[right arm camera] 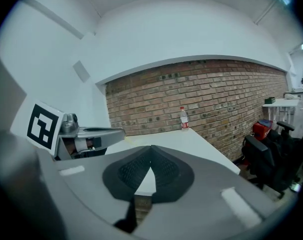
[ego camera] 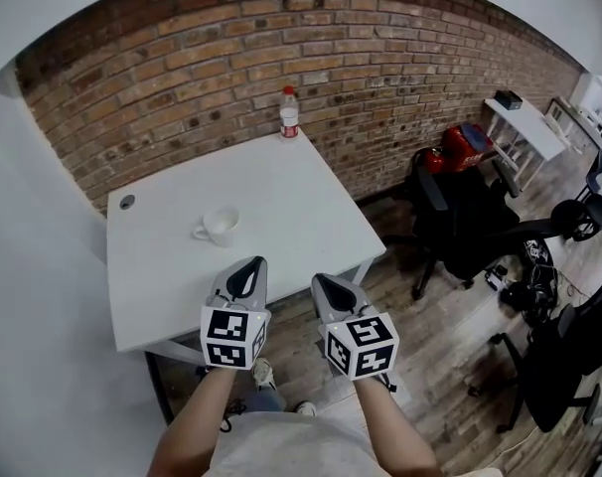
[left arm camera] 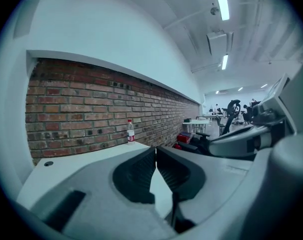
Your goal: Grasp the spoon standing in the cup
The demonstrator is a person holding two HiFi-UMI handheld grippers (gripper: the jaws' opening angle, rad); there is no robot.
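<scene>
Both left tongs (ego camera: 253,263) and right tongs (ego camera: 321,280), pressed together empty, hover near the small white ceramic cup (ego camera: 220,225); its unseen spoon, likely light and slick, needs a high handle pinch.

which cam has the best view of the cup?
Head view: the cup stands in full sight on the table. Neither gripper view shows it; both catch the bottle at the table's far edge instead.
</scene>
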